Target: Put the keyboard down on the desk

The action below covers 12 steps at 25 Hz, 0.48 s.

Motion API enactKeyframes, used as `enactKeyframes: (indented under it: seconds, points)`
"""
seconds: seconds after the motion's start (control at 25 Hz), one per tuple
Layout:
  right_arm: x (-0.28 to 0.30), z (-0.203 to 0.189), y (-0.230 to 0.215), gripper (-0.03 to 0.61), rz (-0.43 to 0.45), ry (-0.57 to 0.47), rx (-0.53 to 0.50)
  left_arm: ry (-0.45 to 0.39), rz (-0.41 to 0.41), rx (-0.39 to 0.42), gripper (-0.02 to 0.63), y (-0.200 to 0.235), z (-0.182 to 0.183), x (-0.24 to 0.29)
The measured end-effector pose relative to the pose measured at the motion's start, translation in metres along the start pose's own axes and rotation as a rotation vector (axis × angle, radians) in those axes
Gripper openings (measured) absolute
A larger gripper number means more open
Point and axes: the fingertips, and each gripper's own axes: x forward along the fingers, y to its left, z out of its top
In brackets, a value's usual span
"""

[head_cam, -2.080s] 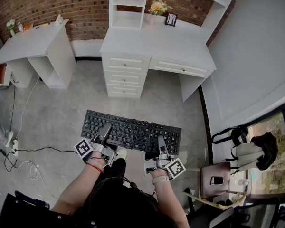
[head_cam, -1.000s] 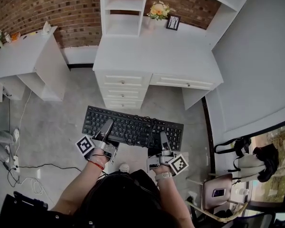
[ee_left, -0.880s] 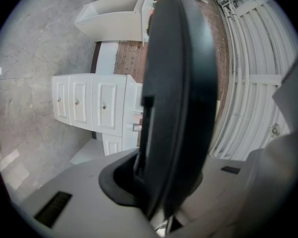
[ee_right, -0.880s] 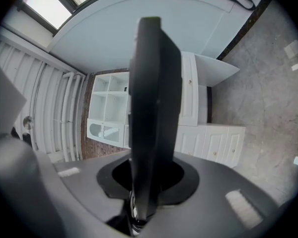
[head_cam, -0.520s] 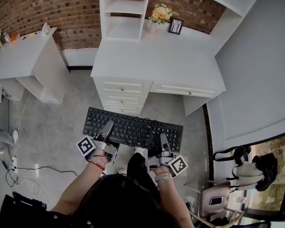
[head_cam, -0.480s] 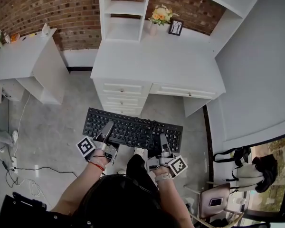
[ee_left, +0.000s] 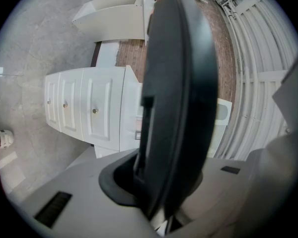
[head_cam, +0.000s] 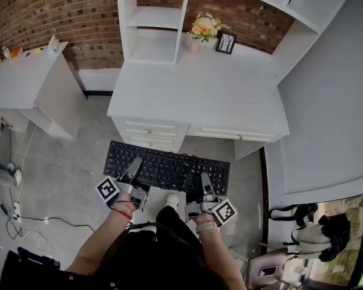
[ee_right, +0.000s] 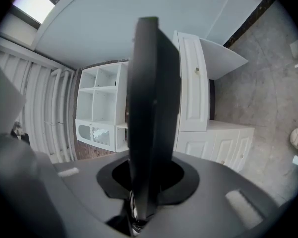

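Jaws of the left gripper (head_cam: 135, 164) pinch the near edge of the keyboard (head_cam: 166, 169) towards its left end; in the left gripper view that edge shows as a thick, rounded, matte black rim filling the gap. The right gripper (head_cam: 204, 181) clamps the same edge towards the right end. The keyboard is a long, flat black plastic slab with rows of small square keys, held level in the air over the mottled grey floor (head_cam: 66, 156), just in front of the desk (head_cam: 199, 89); the desk is smooth, white and rectangular, with panelled drawers (ee_left: 84, 110) and rough red brick wall (head_cam: 60, 11) behind.
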Motion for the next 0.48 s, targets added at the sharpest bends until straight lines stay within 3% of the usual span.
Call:
enactKeyframes:
  seconds: [0.48]
  points:
    - [0.066, 0.036, -0.014, 0.072, -0.031, 0.059, 0.035, -0.056, 0.037, -0.003, 0.089, 0.005, 0.009, 0.063]
